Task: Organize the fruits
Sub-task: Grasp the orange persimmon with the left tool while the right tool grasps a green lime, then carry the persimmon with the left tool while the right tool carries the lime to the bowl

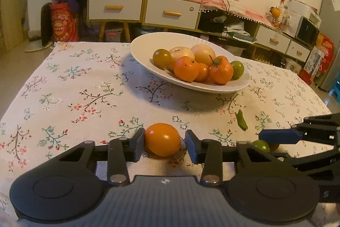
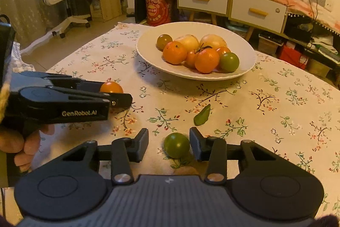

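Two hand-held grippers (image 1: 163, 145) (image 2: 169, 145); two loose tomatoes (image 1: 162, 139) (image 2: 176, 145).

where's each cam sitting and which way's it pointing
Left wrist: on the left gripper, looking forward and down at an orange fruit; its own fingers show.
Right wrist: on the right gripper, looking at a green fruit; a hand shows.
Shared: white plate, floral tablecloth.

Table's near-left area (image 1: 53, 88) is clear cloth, free passage. White plate (image 2: 148, 56) piled with fruit blocks the far middle; green leaf (image 2: 201, 115) lies just before it.
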{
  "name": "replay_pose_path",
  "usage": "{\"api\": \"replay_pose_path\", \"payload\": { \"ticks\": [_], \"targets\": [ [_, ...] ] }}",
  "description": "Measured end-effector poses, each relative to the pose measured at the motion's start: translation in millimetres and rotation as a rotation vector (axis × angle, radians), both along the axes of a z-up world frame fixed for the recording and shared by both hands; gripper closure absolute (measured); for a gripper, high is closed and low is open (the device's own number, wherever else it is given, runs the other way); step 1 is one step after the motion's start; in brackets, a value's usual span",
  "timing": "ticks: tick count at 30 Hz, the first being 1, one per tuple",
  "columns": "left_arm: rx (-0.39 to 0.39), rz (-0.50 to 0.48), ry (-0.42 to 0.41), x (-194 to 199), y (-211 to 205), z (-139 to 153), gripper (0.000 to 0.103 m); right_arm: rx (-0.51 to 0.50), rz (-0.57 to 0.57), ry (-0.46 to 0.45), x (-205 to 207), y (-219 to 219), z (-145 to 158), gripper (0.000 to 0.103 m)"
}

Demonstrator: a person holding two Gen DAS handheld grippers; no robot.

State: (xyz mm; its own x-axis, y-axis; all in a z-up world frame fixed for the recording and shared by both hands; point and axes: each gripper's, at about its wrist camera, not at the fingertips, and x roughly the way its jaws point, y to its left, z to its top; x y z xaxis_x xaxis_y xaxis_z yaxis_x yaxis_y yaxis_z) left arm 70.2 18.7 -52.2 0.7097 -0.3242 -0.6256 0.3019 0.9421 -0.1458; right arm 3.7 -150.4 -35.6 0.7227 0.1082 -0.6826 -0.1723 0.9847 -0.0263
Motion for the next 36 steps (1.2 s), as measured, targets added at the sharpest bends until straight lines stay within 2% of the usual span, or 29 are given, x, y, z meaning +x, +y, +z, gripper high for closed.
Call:
{"api": "replay_pose_path", "payload": {
  "ticks": [3, 10, 24, 36],
  "targets": [
    [0.004, 0.004, 0.005, -0.1, 0.3, 0.0, 0.084, -0.027, -0.003, 0.014, 0.3, 2.9, -1.9, 0.068],
    [-0.002, 0.005, 0.025, 0.4, 1.9, 2.2, 0.084, -0.057, -0.003, 0.032, -0.7, 4.5, -6.6, 0.078],
    [-0.001, 0.003, 0.04, -1.0, 3.0, 8.1, 0.084, -0.058, 0.011, 0.021, 1.0, 13.9, -1.3, 0.078],
    [-0.023, 0.004, 0.038, -0.5, 3.8, 16.6, 0.085, -0.016, -0.011, -0.003, 3.5, 7.6, 10.3, 0.078]
  ]
}}
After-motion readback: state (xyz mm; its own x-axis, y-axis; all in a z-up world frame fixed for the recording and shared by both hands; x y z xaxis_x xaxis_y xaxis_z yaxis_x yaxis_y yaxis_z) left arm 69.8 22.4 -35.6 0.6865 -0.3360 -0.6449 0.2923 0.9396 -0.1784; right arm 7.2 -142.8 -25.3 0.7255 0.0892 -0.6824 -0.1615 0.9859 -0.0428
